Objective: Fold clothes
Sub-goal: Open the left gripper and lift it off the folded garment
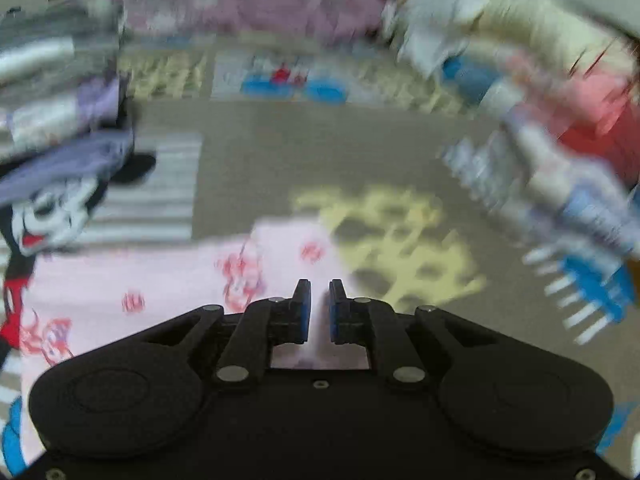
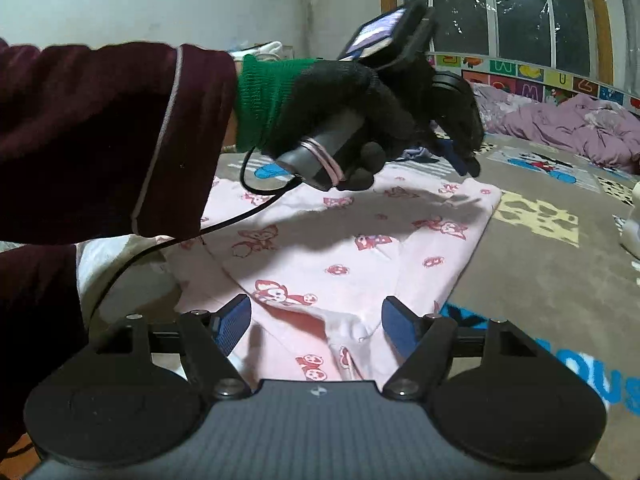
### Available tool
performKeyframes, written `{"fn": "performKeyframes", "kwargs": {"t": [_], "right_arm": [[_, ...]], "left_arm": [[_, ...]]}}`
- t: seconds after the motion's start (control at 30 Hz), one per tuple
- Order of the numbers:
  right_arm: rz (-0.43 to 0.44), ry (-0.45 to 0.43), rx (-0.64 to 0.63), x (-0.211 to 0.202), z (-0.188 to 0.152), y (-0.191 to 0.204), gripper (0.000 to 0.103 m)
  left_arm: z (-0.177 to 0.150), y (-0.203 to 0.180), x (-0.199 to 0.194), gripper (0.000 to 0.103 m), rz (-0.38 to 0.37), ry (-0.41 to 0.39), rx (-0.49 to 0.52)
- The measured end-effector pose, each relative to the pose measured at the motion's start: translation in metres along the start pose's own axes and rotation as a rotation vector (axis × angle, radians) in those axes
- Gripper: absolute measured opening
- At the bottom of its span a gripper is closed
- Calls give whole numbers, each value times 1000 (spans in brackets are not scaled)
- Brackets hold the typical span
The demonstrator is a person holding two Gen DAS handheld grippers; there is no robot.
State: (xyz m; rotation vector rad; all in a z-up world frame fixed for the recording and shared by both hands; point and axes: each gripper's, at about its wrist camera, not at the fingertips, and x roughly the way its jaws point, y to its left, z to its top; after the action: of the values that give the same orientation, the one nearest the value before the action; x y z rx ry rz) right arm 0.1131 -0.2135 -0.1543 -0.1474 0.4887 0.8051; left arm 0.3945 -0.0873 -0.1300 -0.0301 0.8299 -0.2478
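Underneath, soft pink printed garment (image 2: 420, 240), folded flat on plush carpet (image 2: 540, 280)

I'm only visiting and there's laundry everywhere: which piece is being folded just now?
Look at the grey-brown play mat covering the floor. Spread flat on it, right before both grippers, lies the pink garment; unlike the crumpled purple heap behind, it carries small red cartoon animals.

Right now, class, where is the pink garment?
The pink garment lies flat on the mat, centre of the right wrist view, under the gloved hand and just ahead of the right gripper.
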Motion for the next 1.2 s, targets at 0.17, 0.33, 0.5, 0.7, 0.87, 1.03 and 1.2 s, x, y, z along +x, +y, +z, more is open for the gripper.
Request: {"fn": "performKeyframes", "kwargs": {"t": [0.17, 0.33, 0.5, 0.7, 0.87, 1.03, 1.2], "right_arm": [[21, 53, 2, 5, -2, 0, 76], [37, 46, 11, 6, -3, -2, 78], [63, 21, 20, -1, 2, -5, 76], [25, -37, 19, -14, 4, -8, 75], [46, 12, -46, -12, 0, 9, 75], [28, 3, -48, -15, -5, 12, 77], [-23, 21, -125, -13, -12, 21, 77]], "left_arm": [[6, 2, -8, 6, -35, -80, -15], [7, 4, 9, 10, 5, -4, -21], [-1, 10, -48, 18, -21, -129, -63], [-55, -8, -118, 18, -118, -176, 32], [-98, -38, -134, 11, -226, -101, 152], [-126, -59, -95, 11, -213, 30, 259], [-124, -58, -130, 11, -249, -41, 208]]}}
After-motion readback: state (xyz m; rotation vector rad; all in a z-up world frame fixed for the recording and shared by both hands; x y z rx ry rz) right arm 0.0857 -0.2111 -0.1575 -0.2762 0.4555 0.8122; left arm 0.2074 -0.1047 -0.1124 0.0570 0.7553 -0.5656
